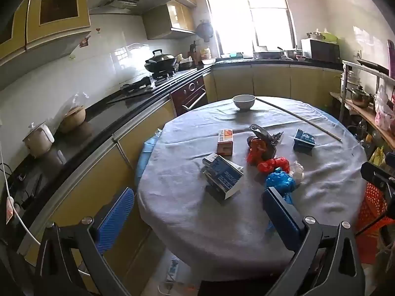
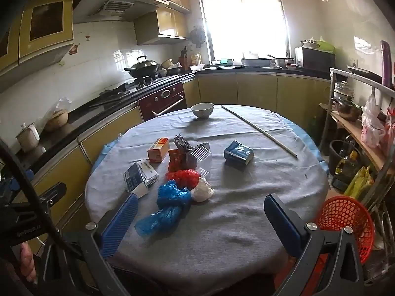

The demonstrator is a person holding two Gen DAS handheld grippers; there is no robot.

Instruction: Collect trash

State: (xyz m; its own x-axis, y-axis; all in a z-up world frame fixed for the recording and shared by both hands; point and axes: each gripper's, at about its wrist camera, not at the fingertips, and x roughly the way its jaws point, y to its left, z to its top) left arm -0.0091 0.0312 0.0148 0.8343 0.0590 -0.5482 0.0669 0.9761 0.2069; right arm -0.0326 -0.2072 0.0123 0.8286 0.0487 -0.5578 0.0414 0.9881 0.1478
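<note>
A round table (image 1: 246, 222) (image 2: 246, 209) under a grey cloth carries the trash. In the middle lie a blue plastic bag (image 1: 281, 185) (image 2: 170, 202), a red bag (image 1: 272, 164) (image 2: 184, 176), a white wad (image 1: 297, 170) (image 2: 202, 191), a red-and-dark wrapper (image 1: 261, 145) (image 2: 184, 153), an orange carton (image 1: 225, 141) (image 2: 158, 149), a blue-white box (image 1: 223, 177) (image 2: 139, 174) and a small dark blue box (image 1: 304, 140) (image 2: 238, 152). My left gripper (image 1: 197, 218) hovers open over the near edge, nothing between its fingers. My right gripper (image 2: 201, 222) is open too and empty.
A white bowl (image 1: 244, 101) (image 2: 202, 109) and a long thin stick (image 1: 298, 118) (image 2: 259, 130) lie at the far side. A red mesh basket (image 2: 345, 222) (image 1: 372, 202) stands right of the table. Counters with a stove and wok (image 1: 160, 61) run left; a shelf rack (image 2: 358, 123) stands right.
</note>
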